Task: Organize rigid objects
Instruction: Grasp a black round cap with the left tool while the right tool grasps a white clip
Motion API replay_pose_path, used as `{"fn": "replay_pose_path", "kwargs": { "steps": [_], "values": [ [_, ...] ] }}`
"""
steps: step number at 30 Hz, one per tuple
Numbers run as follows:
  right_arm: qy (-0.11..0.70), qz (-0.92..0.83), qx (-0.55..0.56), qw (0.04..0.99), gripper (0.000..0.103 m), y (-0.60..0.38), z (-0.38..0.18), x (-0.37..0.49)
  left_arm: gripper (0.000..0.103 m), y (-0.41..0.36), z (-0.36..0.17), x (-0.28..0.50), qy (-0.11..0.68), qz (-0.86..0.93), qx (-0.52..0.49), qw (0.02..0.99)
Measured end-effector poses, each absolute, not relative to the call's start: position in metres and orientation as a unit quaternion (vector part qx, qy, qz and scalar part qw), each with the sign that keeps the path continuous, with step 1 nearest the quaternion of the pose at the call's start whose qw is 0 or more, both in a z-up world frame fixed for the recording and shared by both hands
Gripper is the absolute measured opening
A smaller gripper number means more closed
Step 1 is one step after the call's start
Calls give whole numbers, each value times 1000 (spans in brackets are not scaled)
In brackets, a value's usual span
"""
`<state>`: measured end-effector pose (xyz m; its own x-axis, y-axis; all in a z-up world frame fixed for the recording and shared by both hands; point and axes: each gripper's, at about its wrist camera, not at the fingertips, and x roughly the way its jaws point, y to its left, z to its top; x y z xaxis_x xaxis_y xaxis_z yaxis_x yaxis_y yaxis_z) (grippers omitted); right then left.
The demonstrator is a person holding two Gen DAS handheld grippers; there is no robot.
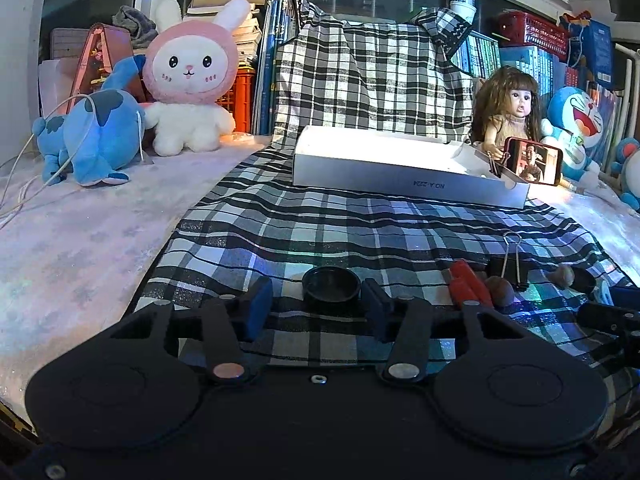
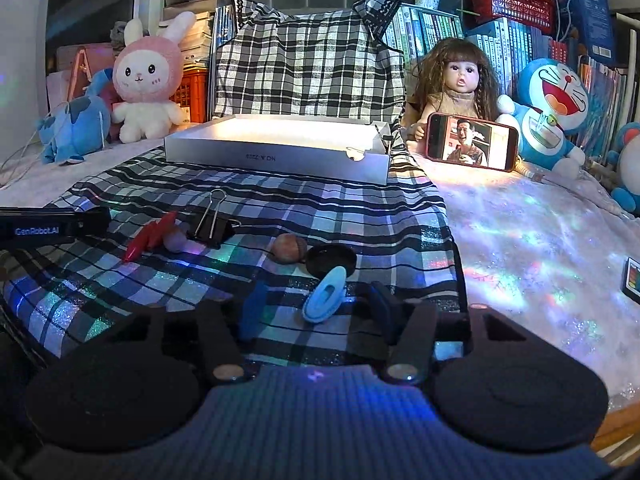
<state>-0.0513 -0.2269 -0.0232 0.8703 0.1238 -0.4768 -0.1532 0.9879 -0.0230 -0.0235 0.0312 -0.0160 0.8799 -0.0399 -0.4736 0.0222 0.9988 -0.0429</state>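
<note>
A white shallow box [image 1: 404,168] lies at the back of the plaid cloth [image 1: 320,228]; it also shows in the right wrist view [image 2: 280,152]. My left gripper [image 1: 316,300] is open, its jaws on either side of a black round lid [image 1: 331,283]. My right gripper [image 2: 320,304] is open, with a light blue clip [image 2: 325,300] lying between its jaws. A red clip [image 2: 150,236], a black binder clip [image 2: 210,224], a brown nut [image 2: 289,249] and another black lid [image 2: 331,259] lie on the cloth.
A pink rabbit plush [image 1: 190,76] and a blue plush [image 1: 92,132] sit at the back left. A doll [image 2: 460,80] holding a phone [image 2: 472,142] and a Doraemon plush [image 2: 552,108] sit at the back right. Books line the back wall.
</note>
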Motion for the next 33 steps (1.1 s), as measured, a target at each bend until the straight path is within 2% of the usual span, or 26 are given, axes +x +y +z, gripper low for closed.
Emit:
{"fn": "replay_pose_path", "kwargs": {
  "steps": [6,8,9,10,20,33],
  "values": [
    [243,71,-25,967,36,-227,-22,-52,42,29,-18,-20,242,-12,-8,970],
    [242,70,-22,967,26,-227,-22,-52,39,29,-18,-19,242,-12,-10,970],
    [242,69,-22,967,22,-227,-22,-52,34,30,-18,-19,242,-11,-11,970],
    [243,69,-22,967,22,-227,-22,-51,31,30,-18,-18,241,-11,-12,970],
    [240,67,-7,968,21,-230,-18,-50,31,36,-11,-19,237,-12,-29,971],
    [227,68,13,971,21,-237,14,-24,31,28,30,-2,240,-18,-27,970]
  ]
}}
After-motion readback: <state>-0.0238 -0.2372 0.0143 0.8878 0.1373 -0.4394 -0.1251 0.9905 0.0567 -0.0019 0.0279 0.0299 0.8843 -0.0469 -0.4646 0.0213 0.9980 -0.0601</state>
